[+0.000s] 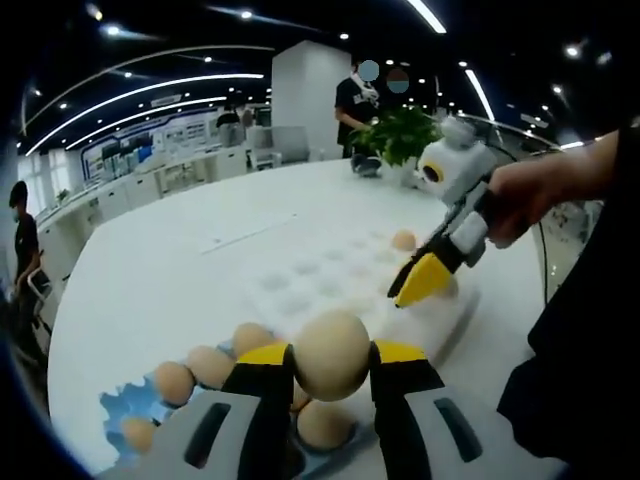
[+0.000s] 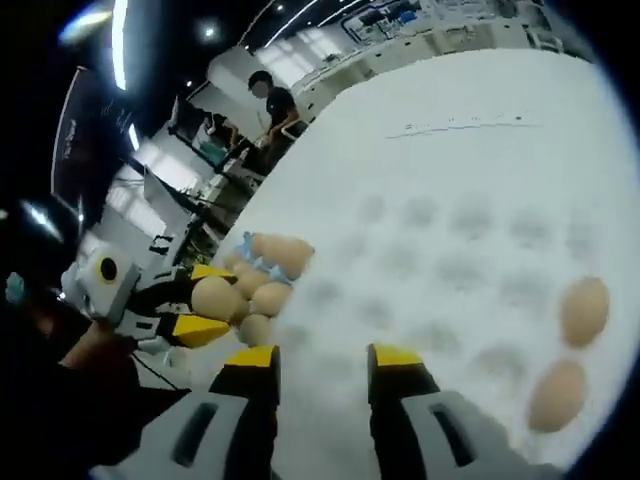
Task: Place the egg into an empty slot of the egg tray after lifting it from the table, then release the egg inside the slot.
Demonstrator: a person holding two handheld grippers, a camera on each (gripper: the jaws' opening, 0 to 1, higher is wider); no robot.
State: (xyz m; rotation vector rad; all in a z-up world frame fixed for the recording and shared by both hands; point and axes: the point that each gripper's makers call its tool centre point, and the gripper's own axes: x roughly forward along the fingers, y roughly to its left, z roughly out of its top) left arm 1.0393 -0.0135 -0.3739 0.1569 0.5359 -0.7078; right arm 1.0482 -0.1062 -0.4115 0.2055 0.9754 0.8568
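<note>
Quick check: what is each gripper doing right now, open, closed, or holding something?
Left gripper: shut on an egg.
Right gripper: open, holding nothing, above the white egg tray.

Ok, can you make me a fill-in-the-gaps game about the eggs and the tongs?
1. The left tongs are shut on an ____.
2. The right tongs are open and hold ____.
3. In the right gripper view, the white egg tray already has ____ eggs sitting in it.
4. The plant on the table has leaves of the colour ____.

Missing words: egg; nothing; two; green
</note>
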